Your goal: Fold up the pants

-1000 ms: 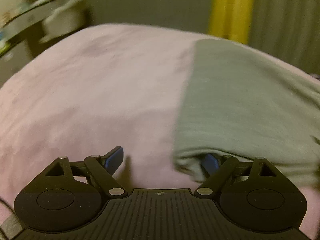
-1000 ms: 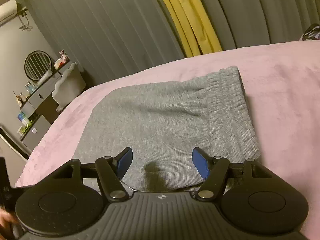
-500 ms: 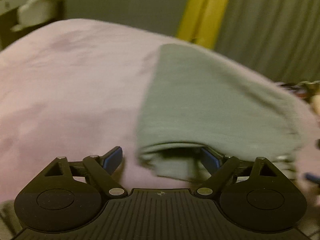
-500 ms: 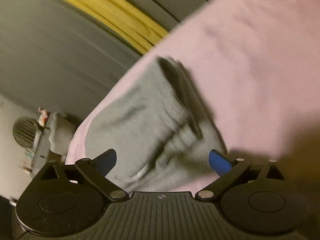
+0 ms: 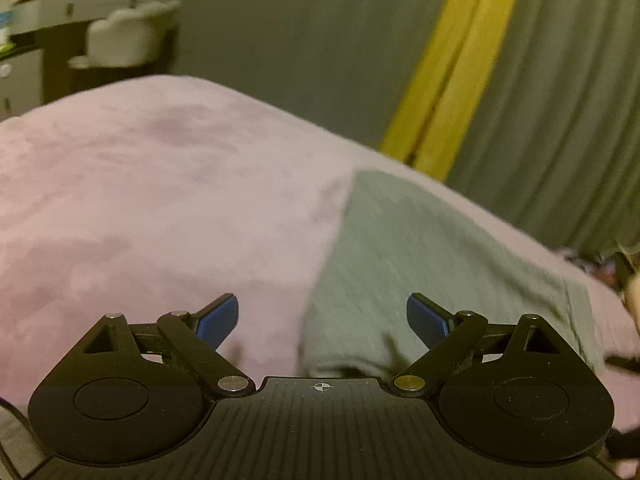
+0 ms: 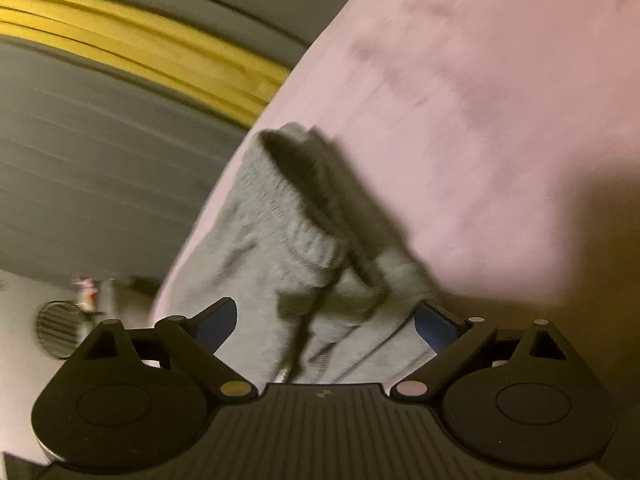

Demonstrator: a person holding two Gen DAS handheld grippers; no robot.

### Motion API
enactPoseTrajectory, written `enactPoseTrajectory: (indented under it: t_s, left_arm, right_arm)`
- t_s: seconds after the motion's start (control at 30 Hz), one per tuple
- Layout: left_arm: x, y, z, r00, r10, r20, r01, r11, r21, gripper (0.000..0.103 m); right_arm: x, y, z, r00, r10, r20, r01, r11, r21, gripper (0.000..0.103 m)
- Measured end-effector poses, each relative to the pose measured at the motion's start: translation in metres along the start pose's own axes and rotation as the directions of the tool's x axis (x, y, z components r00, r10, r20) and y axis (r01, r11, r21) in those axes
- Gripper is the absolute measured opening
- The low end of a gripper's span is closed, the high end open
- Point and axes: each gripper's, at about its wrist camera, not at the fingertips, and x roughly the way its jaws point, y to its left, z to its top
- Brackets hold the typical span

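One pair of grey pants (image 5: 420,264) lies on one pink blanket (image 5: 160,200). Two grippers show: the left gripper (image 5: 322,318) and the right gripper (image 6: 326,320). One white chair (image 5: 128,42) stands behind.

We see a pink blanket (image 5: 168,200) covering the bed, plush, with darker brushed patches; in the right wrist view it (image 6: 500,112) fills the right side. Behind it we get grey curtains (image 5: 568,120) with a yellow curtain strip (image 5: 456,68) between them, also visible as a yellow band (image 6: 140,52) in the right wrist view. Far left we note a white chair (image 5: 128,40) at a white dressing table (image 5: 72,4) with small blurred items on top. A round dark mirror-like shape (image 6: 58,328) sits at left, blurred.
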Motion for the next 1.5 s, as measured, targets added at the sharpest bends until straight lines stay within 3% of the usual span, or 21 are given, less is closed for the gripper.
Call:
enactPoseTrajectory:
  t_s: [0.07, 0.13, 0.2, 0.27, 0.37, 0.43, 0.5, 0.57, 0.6, 0.67, 0.73, 0.83, 0.9, 0.97, 1.0, 1.03, 1.1, 1.17, 1.23, 1.27, 1.5]
  left_arm:
    - [0.005, -0.001, 0.003, 1.0, -0.021, -0.01, 0.021, 1.0, 0.004, 0.096]
    - [0.013, -0.01, 0.005, 1.0, -0.012, -0.009, 0.013, 0.999, 0.045, 0.096]
    - [0.023, -0.023, 0.008, 1.0, 0.004, 0.007, -0.005, 0.995, 0.098, 0.095]
    - [0.034, -0.033, 0.007, 1.0, -0.006, 0.006, 0.005, 0.992, 0.126, 0.095]
    - [0.057, -0.042, -0.004, 0.998, 0.017, -0.055, -0.006, 0.978, 0.208, 0.091]
    - [0.074, -0.045, -0.017, 0.988, 0.109, -0.107, -0.07, 0.946, 0.316, 0.09]
    - [0.072, -0.044, -0.019, 0.987, 0.133, -0.094, -0.094, 0.938, 0.334, 0.086]
    - [0.061, -0.045, -0.012, 0.991, 0.12, -0.052, -0.095, 0.934, 0.345, 0.07]
    - [0.055, -0.046, -0.007, 0.992, 0.128, -0.019, -0.114, 0.932, 0.343, 0.07]
    - [0.048, -0.046, 0.006, 0.991, 0.126, 0.035, -0.13, 0.936, 0.328, 0.071]
    - [0.046, -0.049, 0.02, 0.994, 0.09, 0.065, -0.106, 0.941, 0.322, 0.077]
    - [0.066, -0.062, 0.04, 0.995, 0.072, 0.065, -0.09, 0.941, 0.326, 0.079]
    - [0.084, -0.073, 0.052, 0.996, 0.061, 0.063, -0.079, 0.941, 0.328, 0.08]
    - [0.104, -0.084, 0.059, 0.999, 0.019, 0.051, -0.035, 0.936, 0.349, 0.085]
    - [0.117, -0.089, 0.059, 0.999, 0.016, 0.031, -0.026, 0.932, 0.361, 0.085]
    - [0.132, -0.092, 0.058, 1.0, 0.016, 0.01, -0.019, 0.927, 0.375, 0.086]
    - [0.159, -0.09, 0.052, 0.998, 0.055, -0.004, -0.049, 0.922, 0.384, 0.099]
    - [0.179, -0.074, 0.044, 0.997, 0.079, -0.02, -0.069, 0.95, 0.304, 0.103]
    - [0.185, -0.053, 0.04, 0.999, 0.02, -0.045, -0.011, 0.982, 0.189, 0.103]
    - [0.185, -0.05, 0.042, 0.999, 0.008, -0.052, 0.001, 0.985, 0.171, 0.103]
    - [0.185, -0.057, 0.03, 0.999, 0.041, 0.006, -0.041, 0.975, 0.22, 0.103]
  right_arm:
    - [-0.014, 0.019, -0.006, 0.992, -0.067, 0.107, 0.082, 0.986, -0.143, 0.091]
    - [-0.02, 0.045, -0.015, 0.987, -0.005, 0.16, 0.056, 0.946, -0.32, 0.081]
    - [-0.011, 0.074, -0.027, 0.986, 0.008, 0.167, 0.081, 0.85, -0.52, 0.052]
    - [0.012, 0.1, -0.038, 0.991, -0.012, 0.132, 0.096, 0.748, -0.657, 0.035]
    - [0.047, 0.125, -0.044, 0.993, -0.042, 0.106, 0.107, 0.666, -0.738, 0.034]
    - [0.065, 0.139, -0.041, 0.99, -0.042, 0.134, 0.131, 0.618, -0.775, 0.034]
    - [0.084, 0.152, -0.039, 0.985, -0.042, 0.167, 0.163, 0.54, -0.826, 0.034]
    - [0.111, 0.151, -0.036, 0.968, -0.097, 0.23, 0.249, 0.454, -0.856, 0.032]
    - [0.121, 0.145, -0.034, 0.962, -0.125, 0.244, 0.274, 0.436, -0.857, 0.031]
    - [0.131, 0.128, -0.034, 0.963, -0.112, 0.245, 0.269, 0.438, -0.858, 0.03]
    - [0.128, 0.14, -0.043, 0.957, -0.107, 0.269, 0.29, 0.384, -0.877, 0.03]
    - [0.12, 0.158, -0.038, 0.972, -0.014, 0.236, 0.215, 0.463, -0.86, 0.03]
    - [0.125, 0.167, -0.032, 0.962, 0.022, 0.273, 0.232, 0.462, -0.856, 0.034]
    - [0.14, 0.16, -0.024, 0.951, -0.013, 0.309, 0.282, 0.447, -0.849, 0.035]
    - [0.15, 0.152, -0.02, 0.949, -0.056, 0.31, 0.301, 0.445, -0.843, 0.035]
    - [0.157, 0.141, -0.018, 0.954, -0.048, 0.295, 0.285, 0.446, -0.848, 0.035]
    - [0.157, 0.138, -0.022, 0.949, -0.018, 0.314, 0.292, 0.427, -0.856, 0.037]
    - [0.159, 0.137, -0.026, 0.948, -0.007, 0.317, 0.292, 0.409, -0.865, 0.037]
    - [0.155, 0.131, -0.025, 0.952, 0.017, 0.307, 0.27, 0.432, -0.861, 0.037]
    - [0.152, 0.129, -0.025, 0.952, 0.026, 0.305, 0.264, 0.434, -0.861, 0.038]
    - [0.174, 0.115, -0.036, 0.951, 0.057, 0.303, 0.255, 0.41, -0.876, 0.038]
